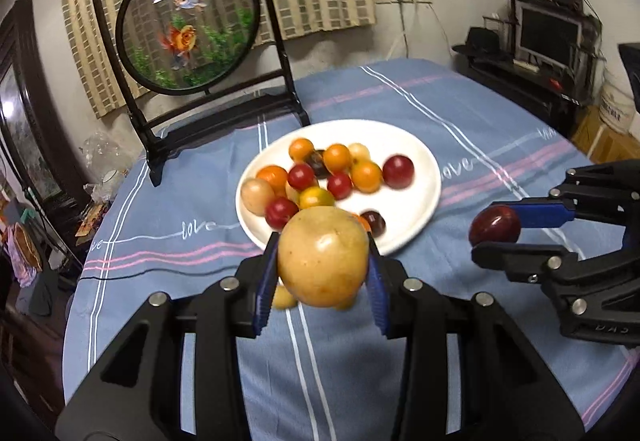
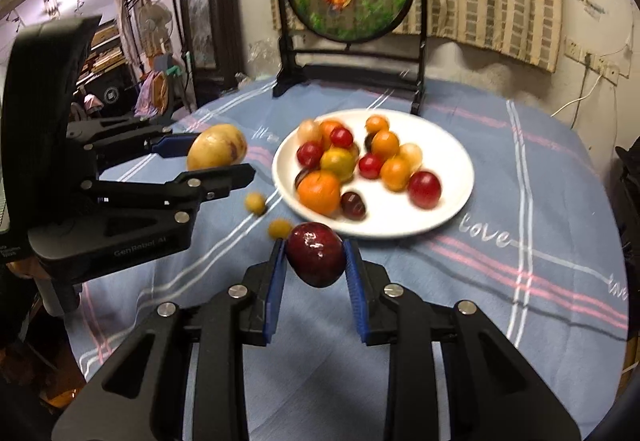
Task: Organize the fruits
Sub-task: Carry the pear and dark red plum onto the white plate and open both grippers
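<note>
Fruits (image 2: 352, 161) mid-plate (image 2: 448, 209), rim bare, cloth (image 2: 520, 241) free.

Round tabletop (image 2: 520, 321) under a blue striped cloth (image 1: 160, 253), white plate (image 2: 448, 209) of mixed small fruits at centre, black-framed goldfish screen (image 1: 188, 25) behind, two small yellow fruits (image 2: 255, 202) beside the plate

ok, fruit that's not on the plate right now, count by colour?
Large tan fruit, in the left jaws: 1
Dark red fruit, in the right jaws: 1
Small yellow fruits, loose on the cloth: 2
Total: 4
</note>
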Demonstrator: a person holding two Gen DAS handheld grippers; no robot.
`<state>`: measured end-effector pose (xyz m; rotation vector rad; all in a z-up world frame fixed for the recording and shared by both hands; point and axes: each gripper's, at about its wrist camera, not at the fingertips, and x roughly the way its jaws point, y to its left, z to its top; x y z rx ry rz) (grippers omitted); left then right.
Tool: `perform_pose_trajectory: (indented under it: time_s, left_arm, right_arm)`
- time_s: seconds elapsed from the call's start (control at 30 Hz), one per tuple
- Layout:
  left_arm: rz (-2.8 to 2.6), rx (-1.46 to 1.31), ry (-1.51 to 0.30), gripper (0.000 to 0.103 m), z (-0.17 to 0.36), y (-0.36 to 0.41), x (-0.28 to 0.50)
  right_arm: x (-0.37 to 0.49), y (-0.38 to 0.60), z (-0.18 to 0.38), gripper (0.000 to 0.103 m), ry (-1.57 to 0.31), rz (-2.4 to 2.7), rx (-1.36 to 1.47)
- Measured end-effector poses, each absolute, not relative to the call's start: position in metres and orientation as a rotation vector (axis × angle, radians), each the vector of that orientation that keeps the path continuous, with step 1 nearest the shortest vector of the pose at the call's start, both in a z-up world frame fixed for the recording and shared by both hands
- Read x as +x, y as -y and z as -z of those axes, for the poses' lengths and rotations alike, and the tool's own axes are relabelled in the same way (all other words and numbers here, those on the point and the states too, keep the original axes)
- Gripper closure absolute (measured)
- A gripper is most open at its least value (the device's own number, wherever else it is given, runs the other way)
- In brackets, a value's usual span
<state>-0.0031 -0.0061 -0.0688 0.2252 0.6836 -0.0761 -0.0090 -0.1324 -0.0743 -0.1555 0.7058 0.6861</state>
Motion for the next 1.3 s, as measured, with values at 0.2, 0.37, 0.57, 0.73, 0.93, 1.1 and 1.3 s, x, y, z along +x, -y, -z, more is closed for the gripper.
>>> perform_pose_trajectory:
  time_s: [0.2,0.37,0.57,0.73,0.93,1.1,1.3]
  left_arm:
    - [0.040,0.234,-0.681,0.063,0.065,0.011,0.028]
    - [0.027,0.252,-0.674,0.063,0.064,0.013,0.051]
    - [0.008,0.285,-0.646,0.063,0.065,0.014,0.074]
    - [0.006,0.303,-0.642,0.063,0.069,0.015,0.091]
    - [-0.022,0.307,-0.694,0.060,0.085,0.011,0.111]
    - [-0.045,0.274,-0.738,0.052,0.102,-0.005,0.123]
    - [-0.058,0.263,-0.755,0.052,0.109,-0.013,0.123]
  right_arm:
    - [0.019,0.137,0.054,0.073,-0.667,-0.640,-0.121]
    - [0.045,0.136,0.045,0.073,-0.652,-0.619,-0.106]
    - [0.077,0.130,0.048,0.073,-0.662,-0.605,-0.094]
    - [0.099,0.122,0.056,0.073,-0.670,-0.605,-0.107]
    - [0.131,0.100,0.071,0.070,-0.747,-0.609,-0.146]
    - [0.151,0.092,0.088,0.055,-0.782,-0.555,-0.164]
    - [0.146,0.097,0.087,0.047,-0.752,-0.556,-0.150]
